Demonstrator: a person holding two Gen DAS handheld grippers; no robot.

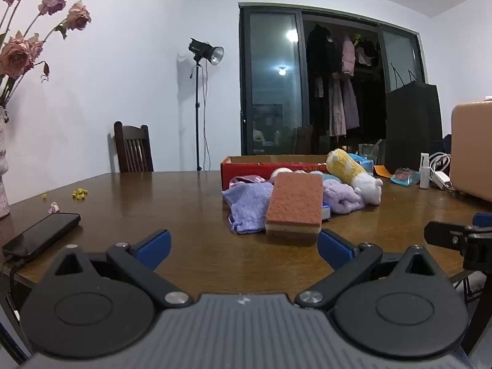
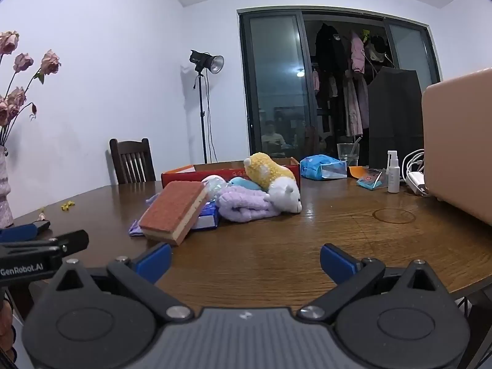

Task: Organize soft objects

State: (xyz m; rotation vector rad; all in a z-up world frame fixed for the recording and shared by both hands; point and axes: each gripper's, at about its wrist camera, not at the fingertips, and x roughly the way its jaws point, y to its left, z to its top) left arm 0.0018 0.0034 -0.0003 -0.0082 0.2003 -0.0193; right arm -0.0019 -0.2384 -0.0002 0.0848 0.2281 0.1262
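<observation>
Nearest in the left wrist view, the left gripper (image 1: 243, 247) hangs with jaws wide open and empty over bare worktop (image 1: 153, 203). Just ahead, a sponge (image 1: 295, 207) leans on a pile of soft cloths (image 1: 250, 204) and a plush toy (image 1: 353, 172) in front of a red box (image 1: 261, 166); its inside is hidden.

From the right wrist, the right gripper (image 2: 246, 259) is likewise open and empty, with clear worktop ahead. The pile lies left of centre, the sponge (image 2: 173, 212) nearest.

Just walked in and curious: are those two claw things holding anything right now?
Left gripper: open wide, holding nothing; the sponge lies just ahead on the table.
Right gripper: open wide, holding nothing, over bare table.
</observation>
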